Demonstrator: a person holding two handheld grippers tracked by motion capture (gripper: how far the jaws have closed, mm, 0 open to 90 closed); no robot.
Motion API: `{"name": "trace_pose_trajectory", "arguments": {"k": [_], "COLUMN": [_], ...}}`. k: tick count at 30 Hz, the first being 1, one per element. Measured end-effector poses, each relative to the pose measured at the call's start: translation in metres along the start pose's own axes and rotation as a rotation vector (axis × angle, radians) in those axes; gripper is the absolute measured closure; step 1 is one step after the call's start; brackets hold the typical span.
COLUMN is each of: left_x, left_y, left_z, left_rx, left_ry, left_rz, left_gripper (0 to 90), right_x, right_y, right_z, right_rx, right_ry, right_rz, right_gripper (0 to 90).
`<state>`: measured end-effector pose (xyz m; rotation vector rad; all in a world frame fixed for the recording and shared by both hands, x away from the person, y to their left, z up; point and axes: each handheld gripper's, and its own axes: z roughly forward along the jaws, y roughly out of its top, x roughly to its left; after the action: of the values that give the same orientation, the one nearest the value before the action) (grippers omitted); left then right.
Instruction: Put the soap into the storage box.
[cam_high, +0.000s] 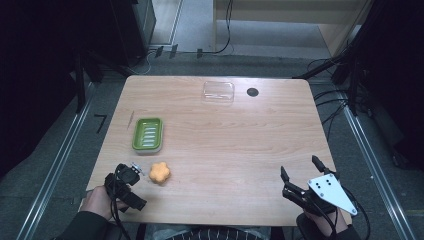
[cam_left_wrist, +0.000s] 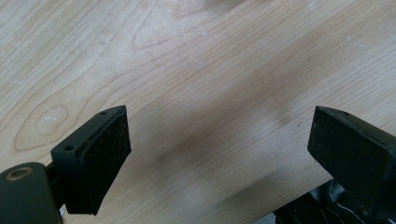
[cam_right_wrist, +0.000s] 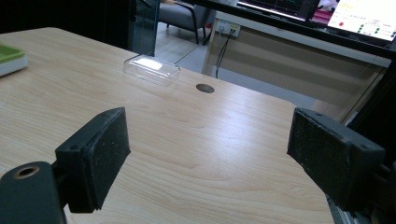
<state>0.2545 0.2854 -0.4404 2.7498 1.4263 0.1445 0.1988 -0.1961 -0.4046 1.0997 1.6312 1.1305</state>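
The left gripper (cam_high: 134, 172) was held at the table's (cam_high: 225, 150) seven o'clock corner, its jaws spread apart with nothing but bare wood between them. The orange soap (cam_high: 160, 172) lay just beside it, at its three o'clock, untouched. A green dish (cam_high: 147, 134) sat near the soap, at its eleven o'clock. The right gripper (cam_high: 300, 169) was held at the five o'clock corner, jaws wide apart and empty.
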Motion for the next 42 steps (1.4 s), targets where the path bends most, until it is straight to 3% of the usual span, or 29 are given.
{"name": "trace_pose_trajectory", "arguments": {"k": [24, 42], "left_x": [0.000, 0.000], "left_y": [0.002, 0.026], "left_z": [-0.002, -0.006], "left_rx": [-0.019, -0.018], "left_ry": [0.008, 0.006], "left_rz": [-0.001, 0.029], "left_gripper": [5.8, 5.8], "right_x": [0.000, 0.000], "right_y": [0.000, 0.000], "right_z": [0.000, 0.000], "right_rx": [0.002, 0.004], "right_ry": [-0.001, 0.001], "right_rz": [-0.004, 0.000], "right_gripper": [13.3, 13.3]}}
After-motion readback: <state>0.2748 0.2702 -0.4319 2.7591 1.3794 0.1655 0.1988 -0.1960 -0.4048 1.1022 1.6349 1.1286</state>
